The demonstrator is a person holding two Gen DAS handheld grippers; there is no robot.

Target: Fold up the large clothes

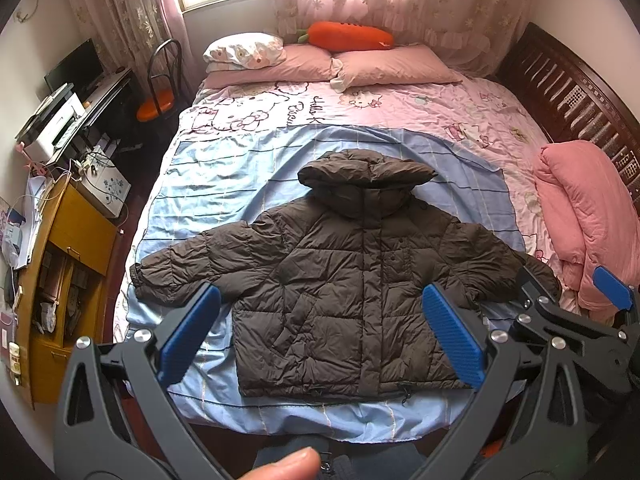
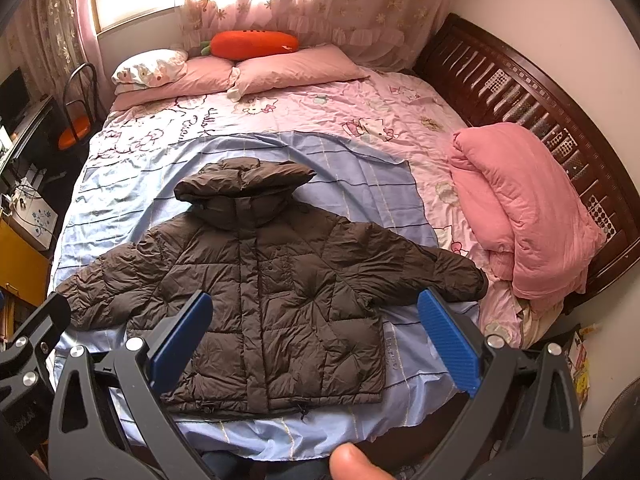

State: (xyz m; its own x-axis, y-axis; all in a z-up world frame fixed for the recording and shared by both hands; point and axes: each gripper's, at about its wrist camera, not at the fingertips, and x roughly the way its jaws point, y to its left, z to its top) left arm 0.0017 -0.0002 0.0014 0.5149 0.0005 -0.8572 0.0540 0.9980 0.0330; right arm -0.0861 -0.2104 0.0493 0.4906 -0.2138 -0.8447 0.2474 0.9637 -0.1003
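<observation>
Clearly, through the left wrist camera, the left gripper (image 1: 320, 334) hovered above the near end of the bed with its blue pads (image 1: 188, 336) spread wide and grasping nothing. Beyond it the dark brown puffer jacket (image 1: 344, 292) lay flat and front-up on a light blue striped sheet (image 1: 224, 184), hood pointing far, both sleeves stretched out to left and right, hem toward the near edge. At the right of this view the right gripper (image 1: 568, 292) showed one blue pad and dark linkage near the jacket's right cuff. A folded pink quilt (image 1: 584, 224) sat at the right side of the bed, pink pillows (image 1: 384, 66) and an orange carrot plush (image 1: 352, 35) at the far end, and a cluttered desk (image 1: 68, 128) stood to the left. A thumb (image 1: 280, 466) showed at the bottom edge. Through the right wrist camera, the right gripper (image 2: 316, 334) likewise hung released, its pads (image 2: 448, 344) far apart and clear of the cloth, framing the jacket's (image 2: 280, 300) lower body. The jacket lay unfolded on the same sheet (image 2: 360, 168), with the quilt (image 2: 524, 208) just beyond its right sleeve beside the dark wooden bed frame (image 2: 520, 92).
</observation>
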